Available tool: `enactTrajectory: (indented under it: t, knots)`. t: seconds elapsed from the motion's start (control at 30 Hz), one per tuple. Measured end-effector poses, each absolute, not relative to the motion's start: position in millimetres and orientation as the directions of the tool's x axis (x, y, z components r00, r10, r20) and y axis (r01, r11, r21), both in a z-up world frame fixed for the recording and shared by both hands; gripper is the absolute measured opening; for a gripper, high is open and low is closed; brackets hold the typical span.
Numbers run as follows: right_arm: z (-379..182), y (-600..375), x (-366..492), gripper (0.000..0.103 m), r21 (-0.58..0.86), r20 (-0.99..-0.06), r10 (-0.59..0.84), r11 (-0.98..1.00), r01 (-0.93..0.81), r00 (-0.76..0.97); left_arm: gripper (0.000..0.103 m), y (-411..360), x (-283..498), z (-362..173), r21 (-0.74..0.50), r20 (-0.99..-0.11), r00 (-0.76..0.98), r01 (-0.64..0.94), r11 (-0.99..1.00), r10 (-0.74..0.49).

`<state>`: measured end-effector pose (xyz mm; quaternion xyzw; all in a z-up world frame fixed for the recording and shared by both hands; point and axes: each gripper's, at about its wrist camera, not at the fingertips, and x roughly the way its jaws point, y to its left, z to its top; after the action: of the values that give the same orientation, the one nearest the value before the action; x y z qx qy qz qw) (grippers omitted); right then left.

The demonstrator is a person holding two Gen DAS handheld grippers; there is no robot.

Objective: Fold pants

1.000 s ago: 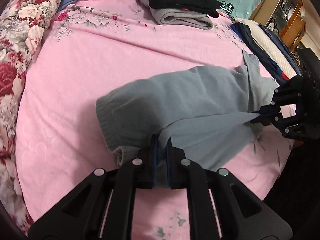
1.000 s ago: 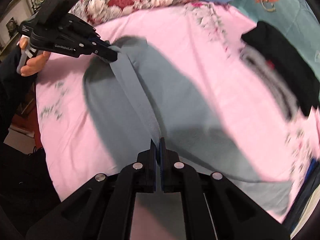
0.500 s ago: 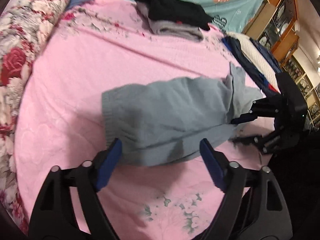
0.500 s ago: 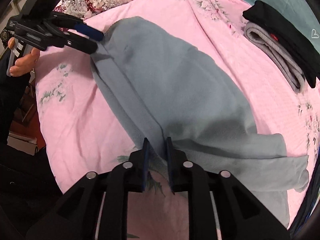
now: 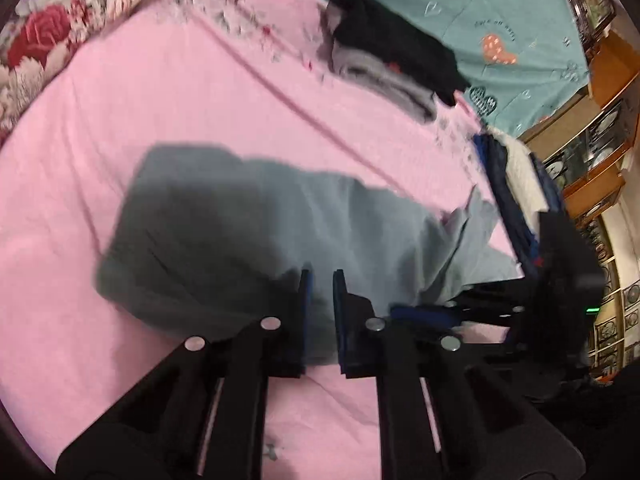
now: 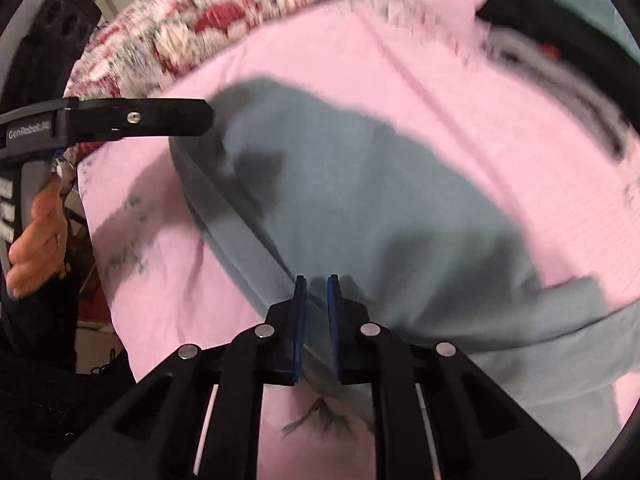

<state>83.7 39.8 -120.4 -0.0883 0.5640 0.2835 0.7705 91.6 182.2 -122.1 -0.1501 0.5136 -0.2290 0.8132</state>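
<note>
Grey pants [image 5: 248,232] lie folded on pink bed sheet [image 5: 160,92]; left gripper [image 5: 319,312] and right gripper [image 6: 317,320] straddle near hem, jaws narrowly parted, unclenched, likely regrasping for next fold.

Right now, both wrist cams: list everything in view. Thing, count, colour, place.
pants: 1, grey-blue, lying on the pink sheet, centre
pink sheet: 1, pink with floral print, covers the bed
folded clothes stack: 1, black over grey, far side of the sheet
floral quilt: 1, red and white roses, along the sheet's far-left edge
teal sheet: 1, teal with small prints, behind the folded stack
clothes pile: 1, navy and white, right edge of the bed
wooden cabinet: 1, brown, glass-fronted, far right
left claw: 1, black with blue pads, jaws slightly apart over the pants' near edge
right claw: 1, same, jaws slightly apart over the pants
hand: 1, bare, holding the left claw's handle
</note>
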Motion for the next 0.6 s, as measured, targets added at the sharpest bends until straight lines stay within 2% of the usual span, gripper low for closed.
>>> enactTrajectory:
  t: [0.07,0.13,0.2,0.23,0.27,0.37,0.47,0.53,0.6]
  knots:
    - [-116,40,79,0.013,0.170,-0.917,0.336,0.818,-0.549,0.217,0.010,175,93,-138,-0.433,-0.810,0.349,0.187,0.882,-0.471]
    - [-110,36,80,0.019,0.190,-0.922,0.336,0.825,-0.533,0.192,0.011,178,94,-144,-0.464,-0.791,0.361,0.171,0.869,-0.494]
    - [-95,16,87,0.032,0.213,-0.918,0.339,0.857,-0.469,0.204,0.011,187,98,-147,-0.528,-0.766,0.348,0.139,0.838,-0.541]
    - [-85,0,93,0.048,0.210,-0.916,0.329,0.882,-0.423,0.231,0.011,191,100,-150,-0.559,-0.750,0.345,0.125,0.820,-0.564]
    - [-71,-26,104,0.056,0.188,-0.916,0.289,0.921,-0.340,0.279,0.011,194,99,-152,-0.578,-0.737,0.348,0.121,0.807,-0.579]
    - [-54,-105,142,0.057,0.099,-0.940,0.120,0.992,-0.081,0.319,0.011,193,96,-154,-0.588,-0.714,0.372,0.141,0.796,-0.594]
    - [-59,-194,189,0.057,0.029,-0.973,-0.019,0.978,0.205,0.229,0.011,191,93,-155,-0.584,-0.708,0.389,0.147,0.798,-0.589]
    - [-69,-240,215,0.056,-0.036,-0.982,-0.095,0.944,0.328,0.164,0.011,190,92,-155,-0.583,-0.707,0.393,0.146,0.799,-0.588]
    - [-82,-268,234,0.056,-0.048,-0.988,-0.103,0.912,0.407,0.114,0.011,189,92,-156,-0.585,-0.705,0.393,0.148,0.797,-0.590]
